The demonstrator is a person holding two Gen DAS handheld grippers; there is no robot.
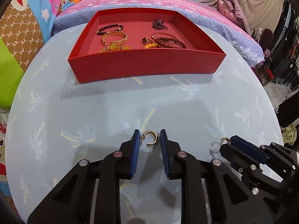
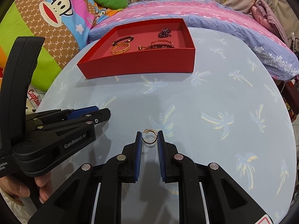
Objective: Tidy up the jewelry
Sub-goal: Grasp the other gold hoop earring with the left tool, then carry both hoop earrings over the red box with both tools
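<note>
A gold hoop earring [image 1: 149, 138] lies on the blue palm-print tablecloth between the blue pads of my left gripper [image 1: 150, 139]. Its post touches the left pad and a thin gap shows at the right pad, so the jaws stand open around it. My right gripper [image 2: 149, 137] is shut on a second gold hoop earring [image 2: 149, 137], pinched between both pads. In the left wrist view that gripper [image 1: 229, 142] holds its earring [image 1: 225, 140] just above the cloth, over its own shadow. The red tray [image 1: 145, 65] beyond holds several bracelets, bead strings and a ring.
The round table [image 1: 112, 102] is bare cloth between the grippers and the tray [image 2: 138, 65]. Bedding and cushions crowd the far and left sides. Seen from the right wrist, the left gripper [image 2: 104, 113] sits at the left, with a person's hand [image 2: 43, 188] on its handle.
</note>
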